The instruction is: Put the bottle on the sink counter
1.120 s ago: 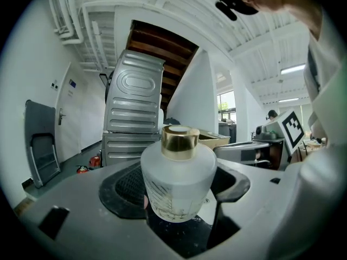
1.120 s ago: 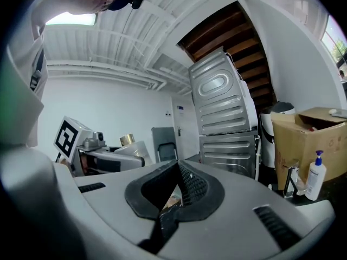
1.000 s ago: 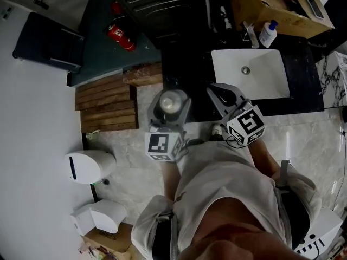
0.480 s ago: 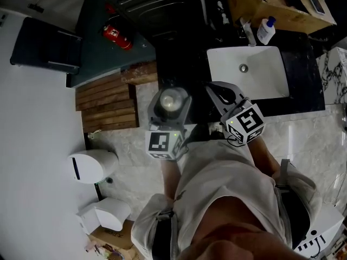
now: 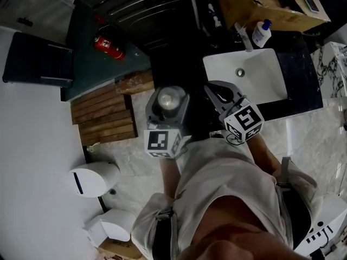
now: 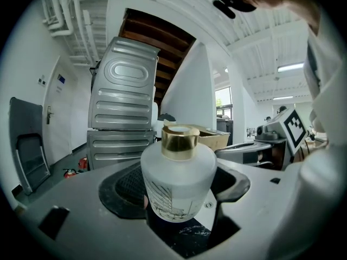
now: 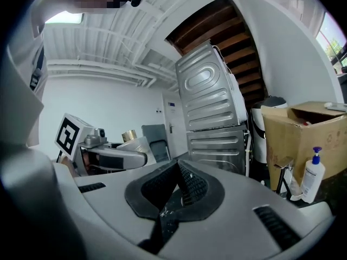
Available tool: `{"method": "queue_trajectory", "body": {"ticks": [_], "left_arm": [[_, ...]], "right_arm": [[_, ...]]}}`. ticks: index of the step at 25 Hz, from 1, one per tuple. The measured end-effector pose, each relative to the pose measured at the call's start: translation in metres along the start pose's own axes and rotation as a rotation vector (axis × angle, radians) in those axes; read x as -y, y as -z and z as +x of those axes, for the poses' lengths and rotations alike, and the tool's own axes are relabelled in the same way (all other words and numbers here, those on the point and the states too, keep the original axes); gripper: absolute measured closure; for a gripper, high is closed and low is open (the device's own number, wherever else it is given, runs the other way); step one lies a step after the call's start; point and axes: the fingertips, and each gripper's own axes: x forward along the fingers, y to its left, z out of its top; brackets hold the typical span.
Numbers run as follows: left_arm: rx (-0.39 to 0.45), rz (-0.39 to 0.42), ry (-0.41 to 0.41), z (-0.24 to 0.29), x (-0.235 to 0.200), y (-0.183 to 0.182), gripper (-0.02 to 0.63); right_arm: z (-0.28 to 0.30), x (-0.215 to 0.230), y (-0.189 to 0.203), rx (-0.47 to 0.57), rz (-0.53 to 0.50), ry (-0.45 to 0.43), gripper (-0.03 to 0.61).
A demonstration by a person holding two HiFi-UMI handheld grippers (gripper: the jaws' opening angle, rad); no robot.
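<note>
A frosted white bottle (image 6: 178, 182) with a gold cap (image 6: 180, 141) stands upright between the jaws of my left gripper (image 6: 179, 199), which is shut on it. From the head view the bottle (image 5: 169, 102) appears from above in the left gripper (image 5: 167, 108), held over the floor just left of the dark sink counter (image 5: 301, 99). My right gripper (image 5: 219, 93) is over the counter's front left part, beside the white basin (image 5: 260, 80). Its jaws meet with nothing between them in the right gripper view (image 7: 176, 186), where the held bottle (image 7: 130, 142) also shows at the left.
A white pump bottle (image 5: 261, 33) and a clear one (image 5: 242, 36) stand at the back of the counter next to a cardboard box (image 5: 255, 4). A metal appliance (image 5: 141, 4), a red fire extinguisher (image 5: 105, 45), wooden boards (image 5: 103, 112) and a white bin (image 5: 95, 179) lie around.
The view has shifted slightly: the sink and counter sit a little higher and further left in the picture. Both grippers keep their hold and their place relative to each other.
</note>
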Motion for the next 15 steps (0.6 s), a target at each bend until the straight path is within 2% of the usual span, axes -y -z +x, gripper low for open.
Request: {"method": "queue_trajectory", "body": {"ticks": [15], "left_arm": [[-0.009,0.010,0.056,0.054,-0.058,0.013,0.282]], "right_arm": [[0.061,0.031,0.007,-0.051,0.012,0.085,0.581]]}}
